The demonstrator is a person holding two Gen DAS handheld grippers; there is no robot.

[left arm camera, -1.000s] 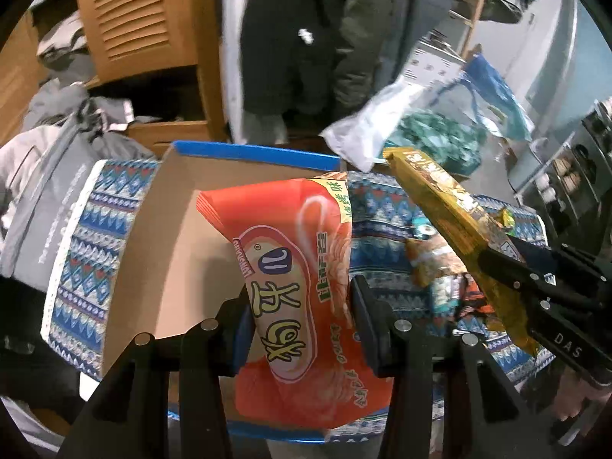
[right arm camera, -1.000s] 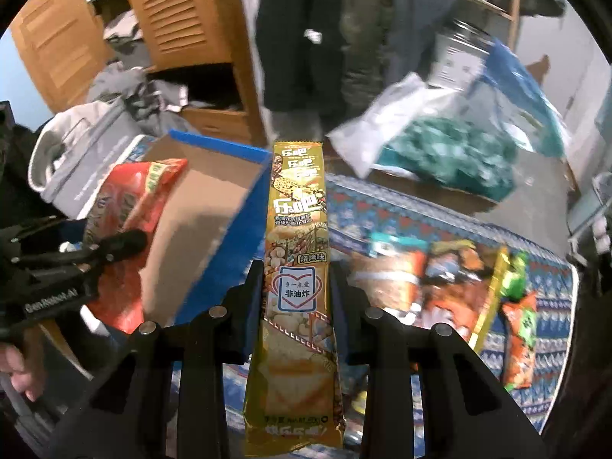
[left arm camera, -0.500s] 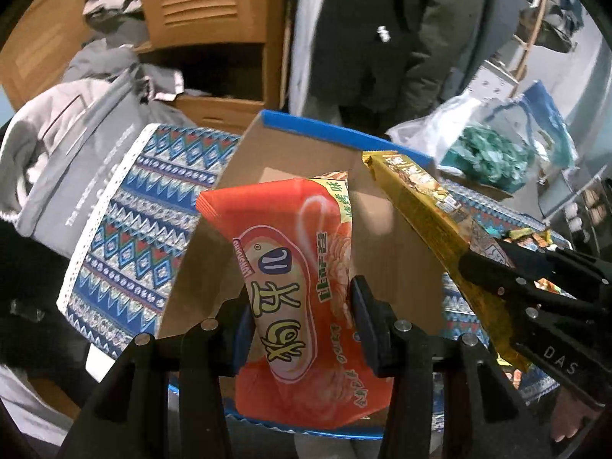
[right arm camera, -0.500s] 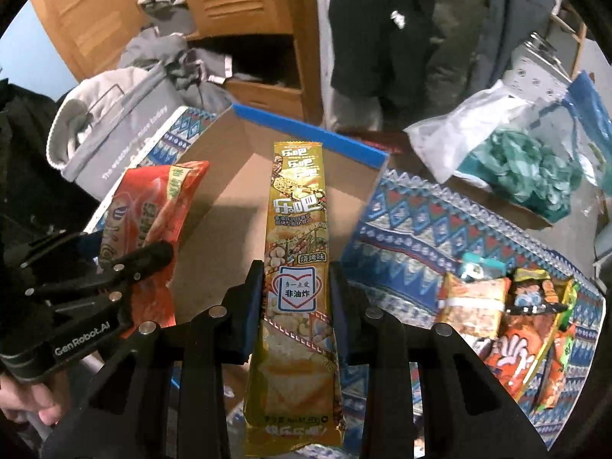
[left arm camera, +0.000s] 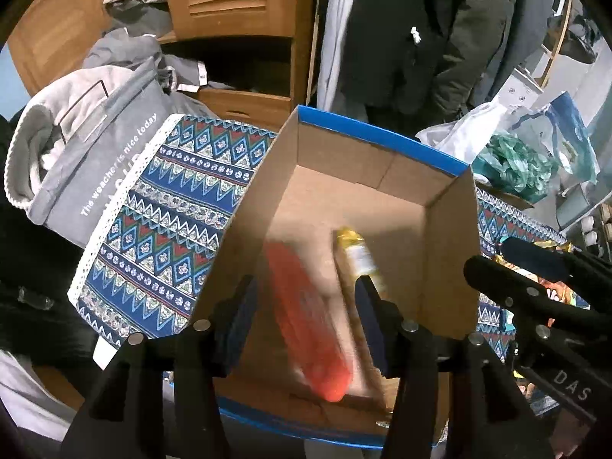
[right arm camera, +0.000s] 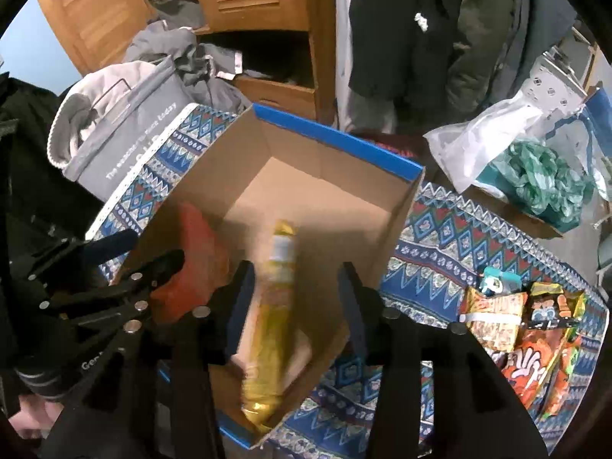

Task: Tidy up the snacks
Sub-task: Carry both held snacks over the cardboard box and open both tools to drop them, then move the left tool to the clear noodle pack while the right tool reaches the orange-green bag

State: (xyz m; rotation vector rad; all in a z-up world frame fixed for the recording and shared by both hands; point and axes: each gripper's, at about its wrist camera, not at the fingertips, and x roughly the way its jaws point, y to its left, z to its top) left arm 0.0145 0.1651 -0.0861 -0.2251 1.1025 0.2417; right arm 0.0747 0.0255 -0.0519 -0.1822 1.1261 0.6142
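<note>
Left gripper [left arm camera: 306, 306] jaws opening, pads clear of blurred red packet [left arm camera: 310, 329] inside cardboard box [left arm camera: 451, 267]. Right gripper [right arm camera: 292, 294] jaws opening, yellow packet [right arm camera: 273, 306] loose between, inside box walls. Remaining snacks [right arm camera: 524, 336] on patterned surface [right arm camera: 432, 237] right of box.

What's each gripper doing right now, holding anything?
Left gripper: jaws opening, red snack bag blurred between them, dropping into the cardboard box.
Right gripper: jaws opening, yellow snack pack released, falling into the box.

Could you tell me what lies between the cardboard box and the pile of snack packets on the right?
Only bare patterned cloth, seen in the right wrist view, between box and packets.
</note>
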